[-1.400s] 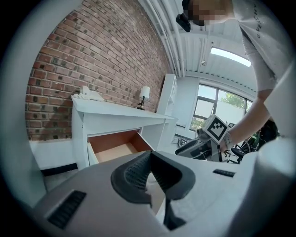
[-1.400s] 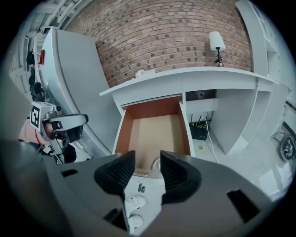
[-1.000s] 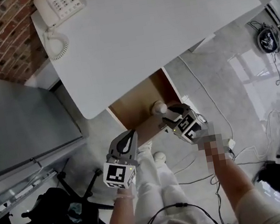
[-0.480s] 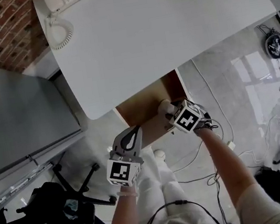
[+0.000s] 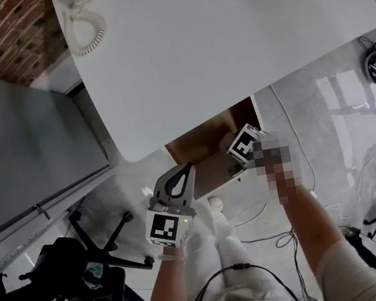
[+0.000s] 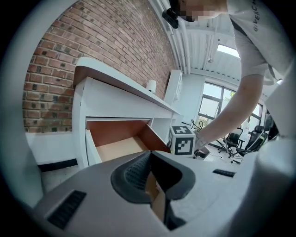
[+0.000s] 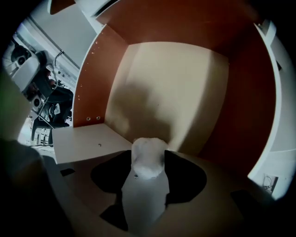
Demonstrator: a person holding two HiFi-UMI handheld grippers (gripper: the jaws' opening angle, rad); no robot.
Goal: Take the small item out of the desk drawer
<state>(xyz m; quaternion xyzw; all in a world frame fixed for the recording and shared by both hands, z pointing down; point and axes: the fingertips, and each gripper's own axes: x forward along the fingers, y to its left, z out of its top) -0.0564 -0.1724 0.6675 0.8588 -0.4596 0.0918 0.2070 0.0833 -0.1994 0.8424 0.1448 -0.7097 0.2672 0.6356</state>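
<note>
The left tongs (image 6: 149, 156) point slightly downward with the jaws together, carried low on the left arm (image 5: 169, 285). The right arm (image 5: 308, 222) stretches forward and aims the right tongs (image 7: 149, 150) steeply down. Their jaws have just been opening and stand wide, with a white item (image 7: 145, 185) between them.

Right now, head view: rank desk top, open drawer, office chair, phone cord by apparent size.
1. white desk top, by far the largest.
2. black office chair.
3. open drawer, counting only the part out from under the desk. The chair sits farther from the camera, so this gap is unsure.
4. coiled phone cord.
</note>
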